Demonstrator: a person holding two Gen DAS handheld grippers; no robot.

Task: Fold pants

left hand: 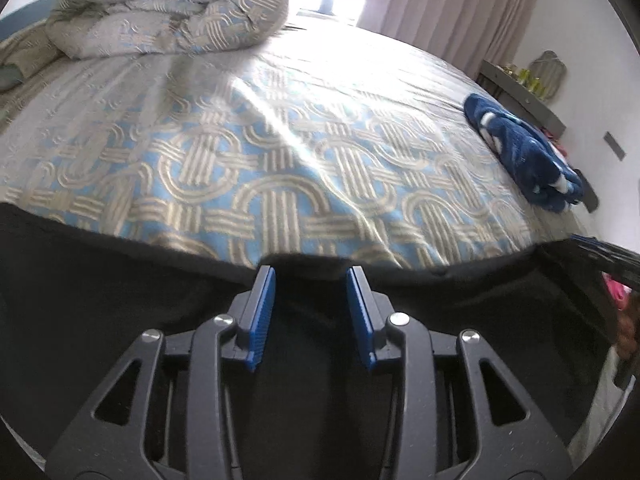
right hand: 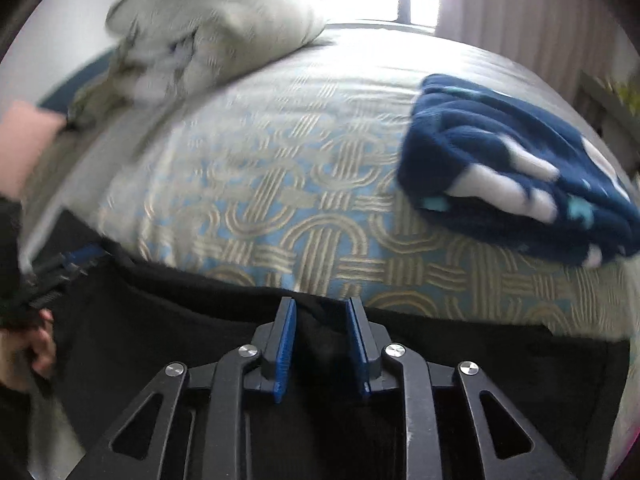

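Black pants (left hand: 120, 280) lie across the near edge of the bed and fill the bottom of both views (right hand: 160, 320). My left gripper (left hand: 311, 276) has its blue pads apart, with a bunch of the black fabric's edge between them. My right gripper (right hand: 320, 306) stands the same way, its jaws partly closed around a fold of the pants' edge. The left gripper also shows at the left edge of the right wrist view (right hand: 60, 268), and the right gripper at the right edge of the left wrist view (left hand: 600, 252).
The bed (left hand: 280, 140) has a blue and beige patterned cover. A rolled duvet (left hand: 172, 8) lies at the far left. A folded dark blue fleece garment (right hand: 520, 168) sits at the right. A shelf (left hand: 520, 88) and curtains (left hand: 448, 4) stand beyond the bed.
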